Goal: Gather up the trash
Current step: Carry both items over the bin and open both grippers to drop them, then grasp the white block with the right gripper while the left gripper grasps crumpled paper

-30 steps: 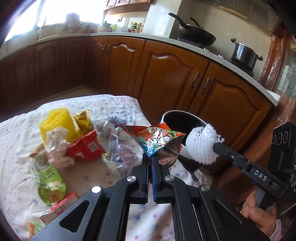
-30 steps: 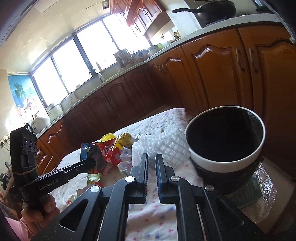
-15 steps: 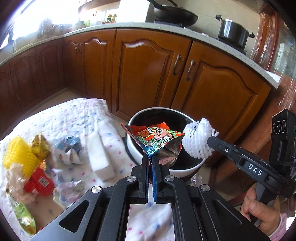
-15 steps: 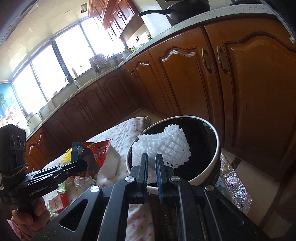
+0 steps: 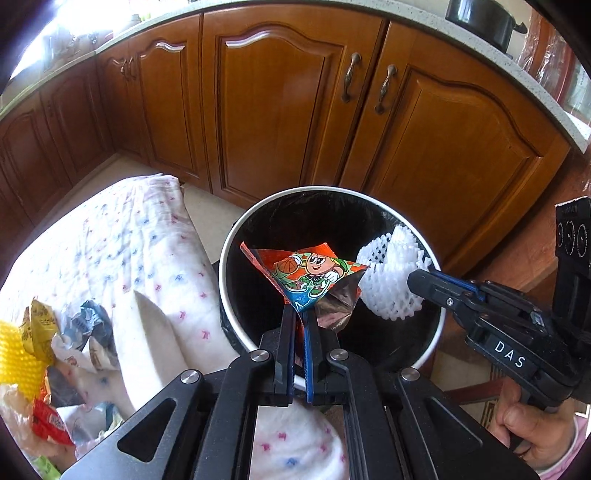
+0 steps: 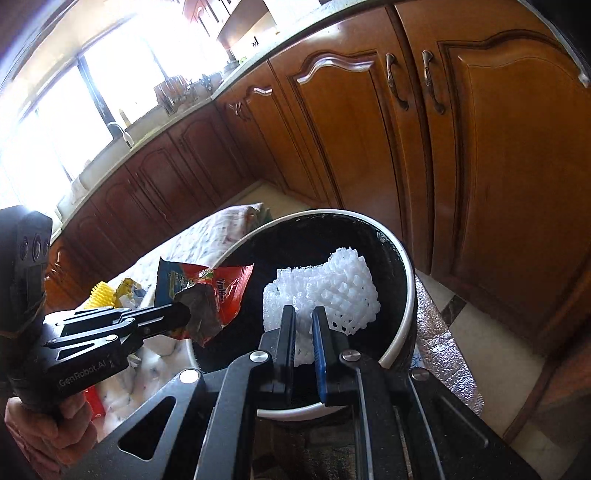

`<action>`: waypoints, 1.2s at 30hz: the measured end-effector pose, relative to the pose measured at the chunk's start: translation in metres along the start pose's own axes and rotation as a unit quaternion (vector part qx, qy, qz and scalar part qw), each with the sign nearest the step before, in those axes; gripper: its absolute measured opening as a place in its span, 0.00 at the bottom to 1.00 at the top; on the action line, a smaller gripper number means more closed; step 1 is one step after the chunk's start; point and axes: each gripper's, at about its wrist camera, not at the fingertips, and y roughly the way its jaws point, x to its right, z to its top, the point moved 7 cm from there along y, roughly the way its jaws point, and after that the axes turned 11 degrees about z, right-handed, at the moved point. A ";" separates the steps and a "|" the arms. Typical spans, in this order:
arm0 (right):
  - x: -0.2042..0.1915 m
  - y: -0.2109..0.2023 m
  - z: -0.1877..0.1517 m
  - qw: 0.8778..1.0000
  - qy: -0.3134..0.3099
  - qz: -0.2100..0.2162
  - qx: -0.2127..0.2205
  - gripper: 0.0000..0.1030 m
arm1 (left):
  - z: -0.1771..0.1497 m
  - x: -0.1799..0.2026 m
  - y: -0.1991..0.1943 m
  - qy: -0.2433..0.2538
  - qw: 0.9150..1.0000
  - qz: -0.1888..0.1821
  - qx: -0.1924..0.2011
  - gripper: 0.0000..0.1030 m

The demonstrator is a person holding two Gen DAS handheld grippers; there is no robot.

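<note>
Wrapper (image 5: 308,278) upright over bin (image 5: 236,240), seemingly point-down.

You see a glossy printed foil snack wrapper (image 5: 309,275), a soft white foam mesh net (image 5: 392,280), a bin (image 5: 436,332) with a smooth white plastic rim and shiny black liner, varnished wood cabinets (image 5: 280,110), and matt patterned cloth (image 5: 122,254).

- Bins: one, white-rimmed trash bin (image 5: 236,332) with black liner.
- Grippers: two, left gripper (image 5: 300,314) and right gripper (image 6: 303,321).
- Snack wrapper (image 5: 310,277) held: one.
- White foam net (image 6: 332,291): one.
- Yellow foam net (image 5: 14,354): one.
- Cabinet door handles (image 5: 365,83): two close together.
- Black pot (image 5: 480,14) on the counter: one.
</note>
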 end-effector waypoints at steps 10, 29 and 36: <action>0.007 -0.002 0.003 1.000 0.005 0.003 -0.010 0.46 | -0.003 -0.008 -0.006 -0.024 1.000 -0.004 0.015 0.44; -0.067 -0.024 -0.041 0.994 0.018 0.082 0.063 0.83 | -0.112 -0.080 -0.098 -0.145 0.985 0.024 0.089 0.48; -0.097 -0.014 -0.062 0.993 0.015 0.102 0.056 0.88 | -0.151 -0.109 -0.116 -0.184 0.977 0.039 0.096 0.54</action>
